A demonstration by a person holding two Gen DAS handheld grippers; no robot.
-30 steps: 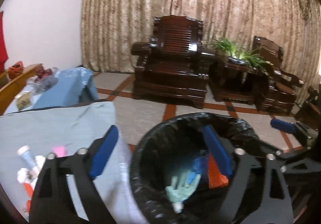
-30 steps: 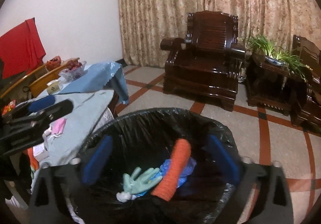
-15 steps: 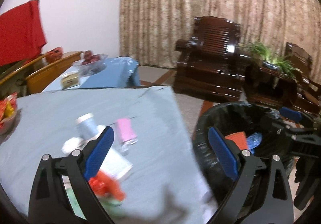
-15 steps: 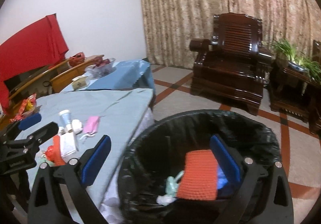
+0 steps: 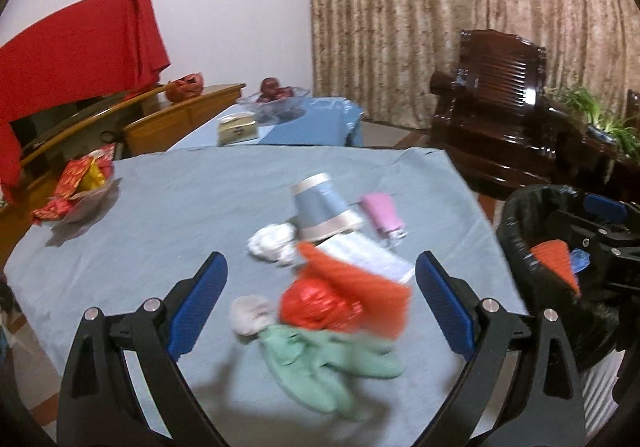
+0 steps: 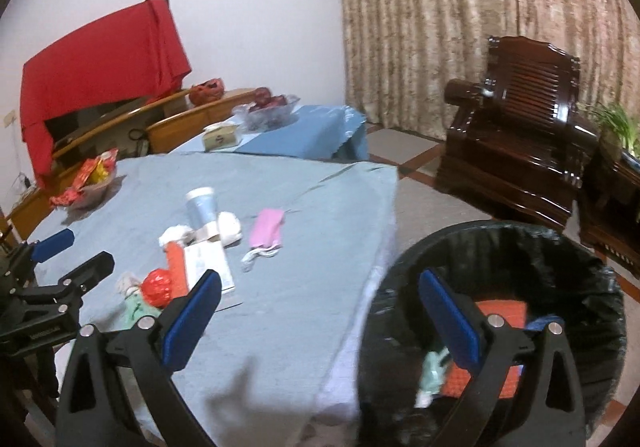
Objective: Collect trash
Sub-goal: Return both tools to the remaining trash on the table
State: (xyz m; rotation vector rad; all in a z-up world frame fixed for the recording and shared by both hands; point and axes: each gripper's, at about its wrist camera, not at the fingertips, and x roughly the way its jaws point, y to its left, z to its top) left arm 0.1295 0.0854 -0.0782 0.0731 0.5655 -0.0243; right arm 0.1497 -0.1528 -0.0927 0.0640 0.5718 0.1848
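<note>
My left gripper (image 5: 322, 305) is open above a heap of trash on the blue-grey tablecloth (image 5: 192, 207): a green glove (image 5: 324, 361), a red crumpled wrapper (image 5: 316, 305), an orange cloth (image 5: 360, 287), white tissue (image 5: 272, 243), a blue paper cup (image 5: 320, 213) on its side and a pink mask (image 5: 382, 213). My right gripper (image 6: 320, 311) is open too, between the table's edge and the black-lined bin (image 6: 560, 247). Inside the bin lie an orange cloth (image 6: 504, 315) and a green glove (image 6: 432, 371). The bin (image 5: 536, 215) also shows at the right of the left wrist view.
A bowl of red and yellow snack packets (image 5: 80, 187) sits at the table's far left. Behind stand a second blue-covered table (image 6: 304, 131) with a fruit bowl (image 6: 268, 107) and a small box (image 6: 220, 137). Dark wooden armchairs (image 6: 516, 119) line the curtain.
My left gripper has swung left from over the bin to over the trash heap on the table. The right gripper has also turned left, away from the bin's middle toward the table edge.
</note>
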